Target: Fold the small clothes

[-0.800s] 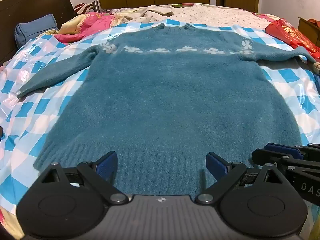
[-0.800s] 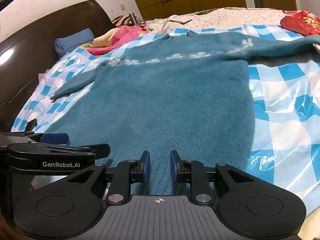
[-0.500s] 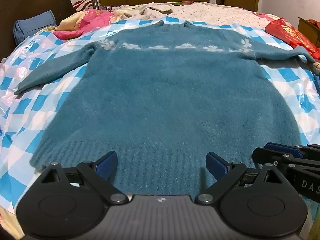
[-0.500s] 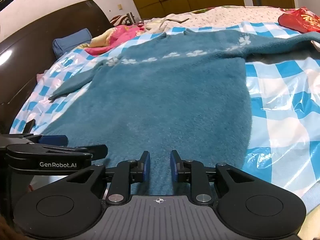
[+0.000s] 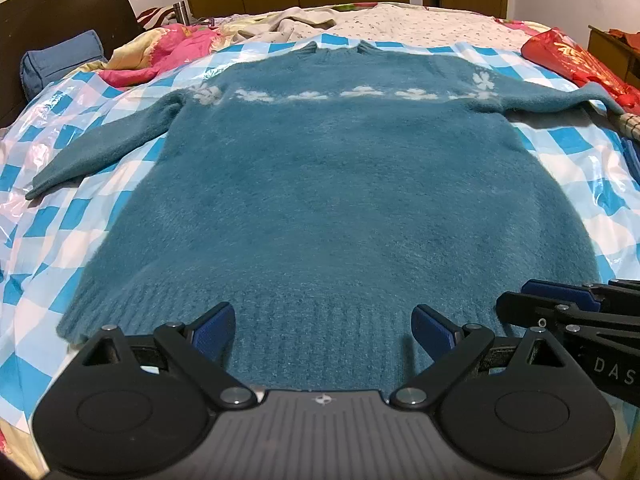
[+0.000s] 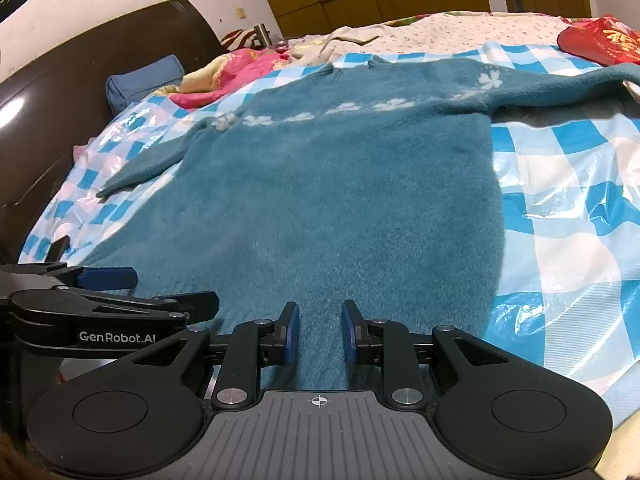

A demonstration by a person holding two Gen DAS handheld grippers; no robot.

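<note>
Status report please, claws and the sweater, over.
Left claw wide open over the hem. Right claw narrowly open, nothing pinched. Teal sweater flat on checkered sheet, sleeves out, unfolded. Nothing lying on the sweater.

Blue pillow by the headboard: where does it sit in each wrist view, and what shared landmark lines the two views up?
Left wrist: the blue pillow lies at the far left, upper part of the frame, against the headboard.
Right wrist: pillow at upper left, nearer the frame's centre.
Shared landmark: the sweater, with its row of white flowers.
</note>
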